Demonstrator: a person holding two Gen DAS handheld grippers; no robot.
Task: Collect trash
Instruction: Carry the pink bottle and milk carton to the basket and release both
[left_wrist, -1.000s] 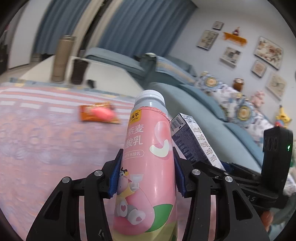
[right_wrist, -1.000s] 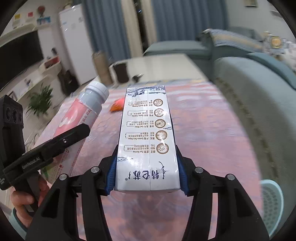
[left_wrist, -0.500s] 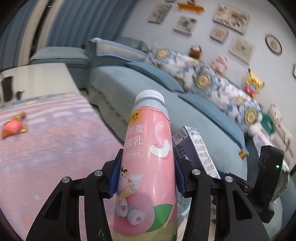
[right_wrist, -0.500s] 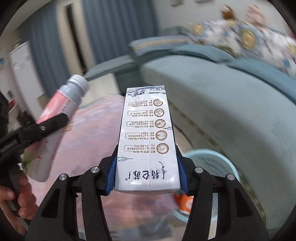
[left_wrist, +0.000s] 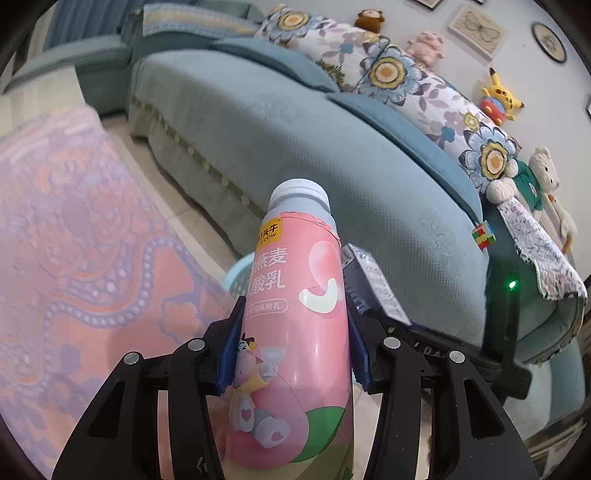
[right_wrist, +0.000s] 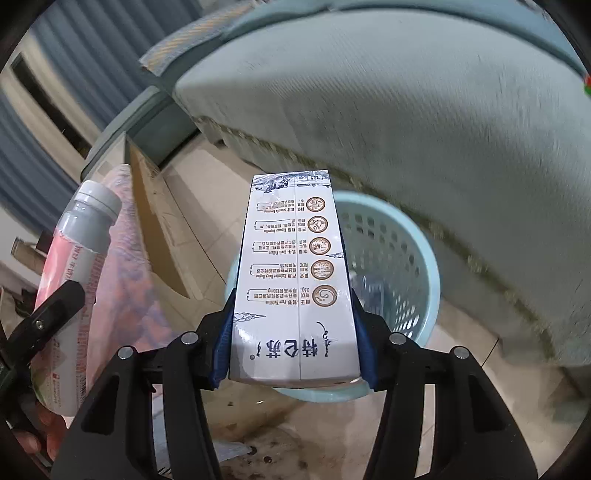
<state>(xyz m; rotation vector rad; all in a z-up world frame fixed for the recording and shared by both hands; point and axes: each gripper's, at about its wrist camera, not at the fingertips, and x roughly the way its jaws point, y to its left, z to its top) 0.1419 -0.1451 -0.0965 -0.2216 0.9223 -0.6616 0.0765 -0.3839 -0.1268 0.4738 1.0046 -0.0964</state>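
- Both loads have swung off the worktop and are now hanging by the bin.
- Left hand-held gripper is clamping the pink bottle, right hand-held gripper the milk carton; drop's looking close.

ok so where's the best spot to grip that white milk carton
Across its two narrow sides near the base, coming from the bottom end, as the right gripper has it now. The milk carton is a long flat-sided box, so the pads sit flush and its top points at the basket.
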